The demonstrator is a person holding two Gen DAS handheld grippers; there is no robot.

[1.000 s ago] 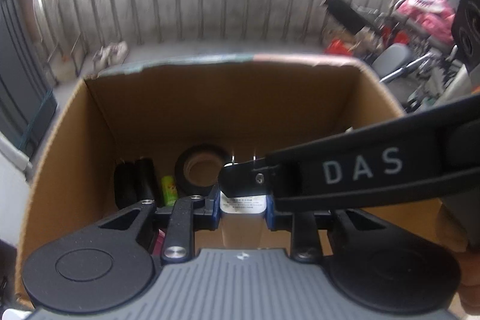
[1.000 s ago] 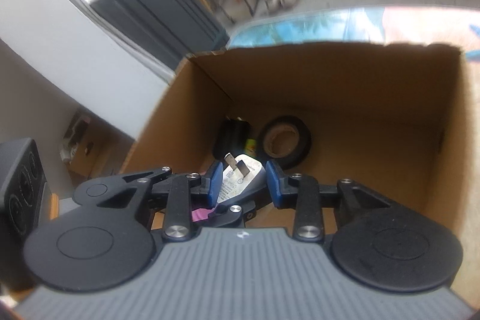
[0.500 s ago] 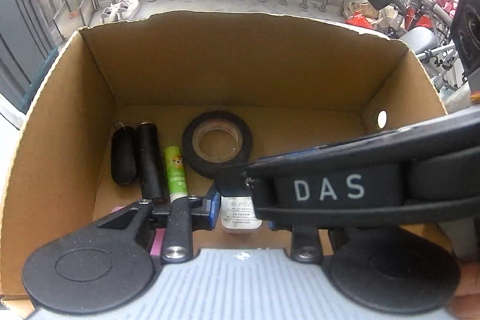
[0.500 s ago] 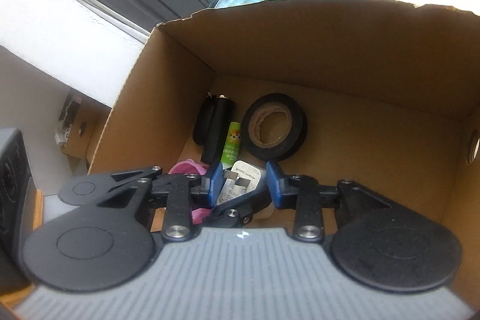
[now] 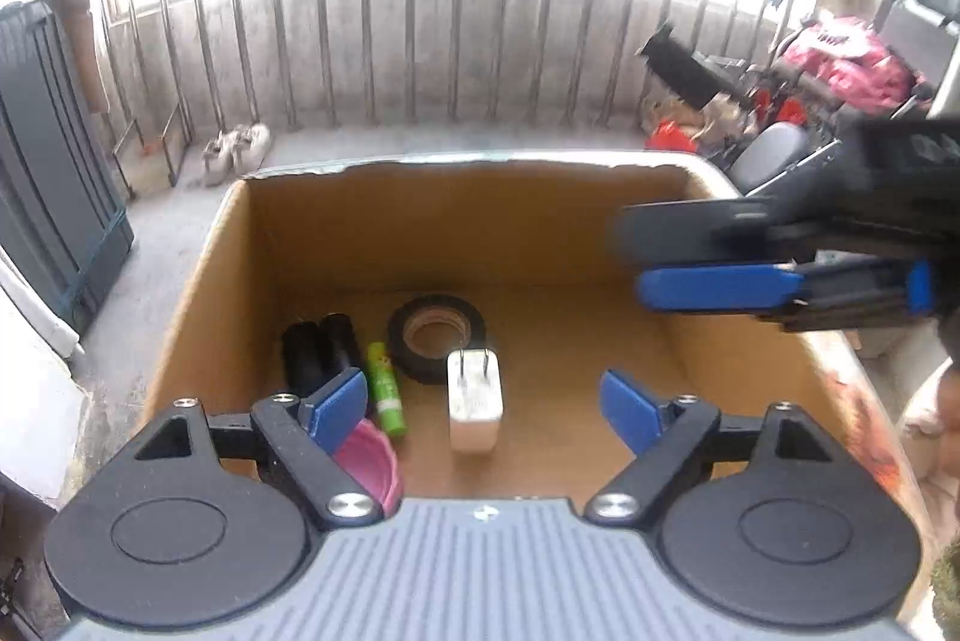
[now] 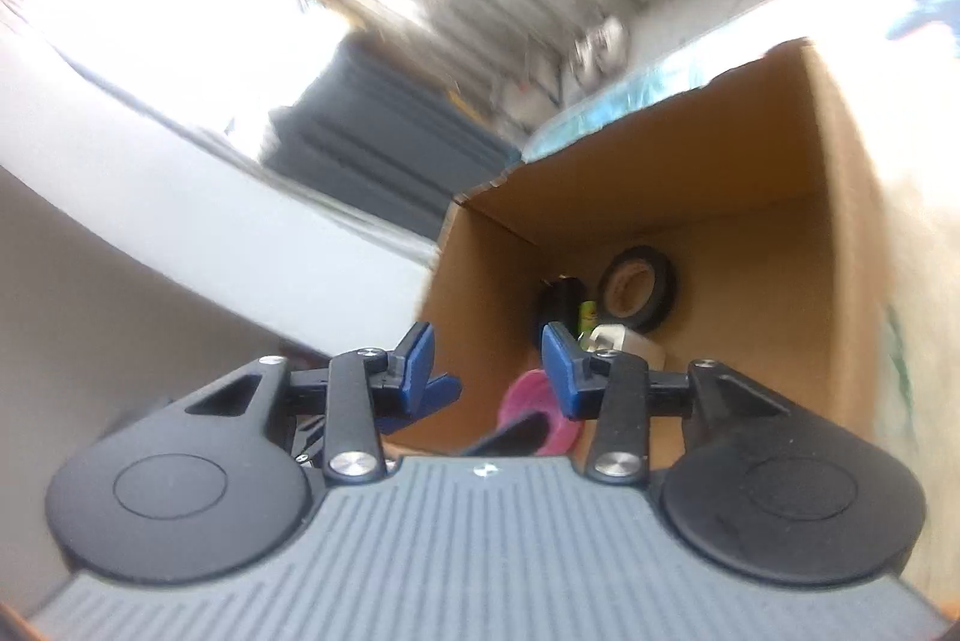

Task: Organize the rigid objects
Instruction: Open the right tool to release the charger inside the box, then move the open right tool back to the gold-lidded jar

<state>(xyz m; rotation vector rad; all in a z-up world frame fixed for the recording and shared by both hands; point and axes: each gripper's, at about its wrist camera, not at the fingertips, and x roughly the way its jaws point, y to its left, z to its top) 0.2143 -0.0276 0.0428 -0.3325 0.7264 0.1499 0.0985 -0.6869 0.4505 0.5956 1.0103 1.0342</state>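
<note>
White plastic charger plug (image 5: 475, 404) with two metal prongs lies on the floor of the open brown cardboard box (image 5: 372, 245), about midway along the box's near edge, prongs pointing toward the far wall. It touches neither gripper. Just beyond it, toward the far wall, a black roll of tape (image 5: 436, 337) lies flat, its near rim meeting the plug's pronged end. Toward the box's left wall sit a slim green tube (image 5: 385, 395), then two black cylinders (image 5: 318, 350) side by side (their far ends are in shadow). A pink round plastic piece (image 5: 369, 467) rests near the box's near left corner, partly hidden behind a blue pad.

The left gripper (image 5: 483, 404) hangs above the near edge of the box, its jaws opening wide, with the plug seen between the blue pads but well clear of both. The right gripper (image 6: 486, 362) is over the box's left edge, blurred and tilted, its jaws opening too, and nothing is pressed between its pads; in the left wrist view it reaches in from the right above the box's right wall. Beyond the box stand a grey railing (image 5: 420, 59) and a dark cabinet (image 5: 48, 173).
</note>
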